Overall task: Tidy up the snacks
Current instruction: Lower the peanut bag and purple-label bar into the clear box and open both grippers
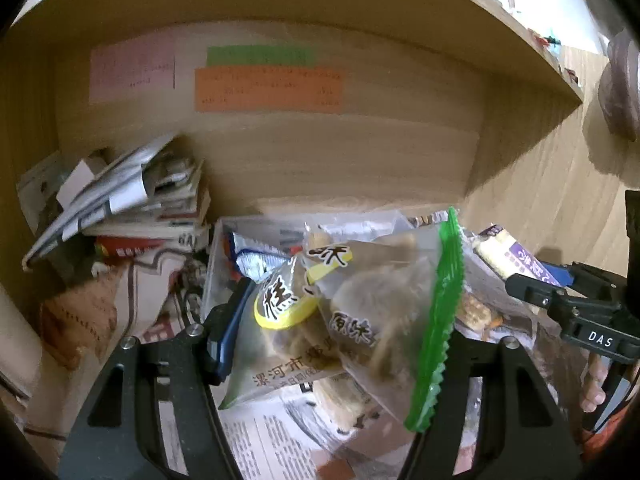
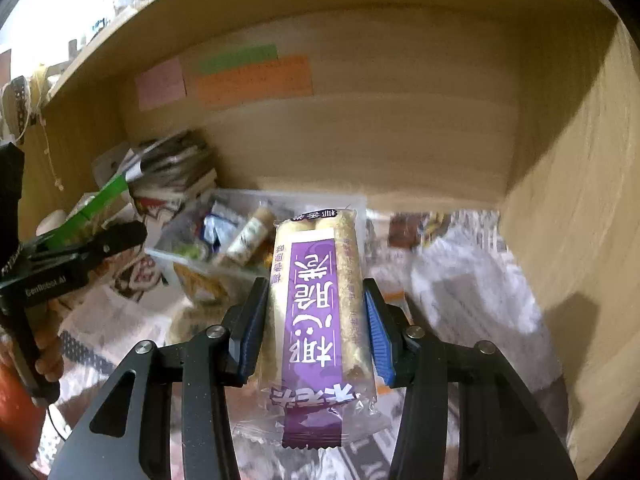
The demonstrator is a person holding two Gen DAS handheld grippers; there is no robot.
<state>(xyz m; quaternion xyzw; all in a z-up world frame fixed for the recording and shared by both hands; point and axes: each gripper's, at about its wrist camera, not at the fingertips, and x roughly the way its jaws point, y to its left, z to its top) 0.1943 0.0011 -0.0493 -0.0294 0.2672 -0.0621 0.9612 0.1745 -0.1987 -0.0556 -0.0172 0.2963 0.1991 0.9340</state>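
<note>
Currently, task stage: I hold one snack in each gripper, both clear of the clear plastic bin (image 2: 352, 202), neither sorted yet.
Left gripper (image 1: 336, 332): I have its jaws closed on a clear green-edged pastry bag (image 1: 360, 312), held above the bin's near side.
Right gripper (image 2: 316, 328): I have its pads clamped on a purple rice-roll packet (image 2: 316, 300), upright between them.
Done so far: several snacks already lie in the bin at the shelf's back.
Left to do: I judge both packets need placing; the newspaper-covered surface (image 2: 460, 280) nearby looks clear of other snacks.
Clutter: a stack of books and papers (image 1: 132, 204) sits left of the bin.
</note>
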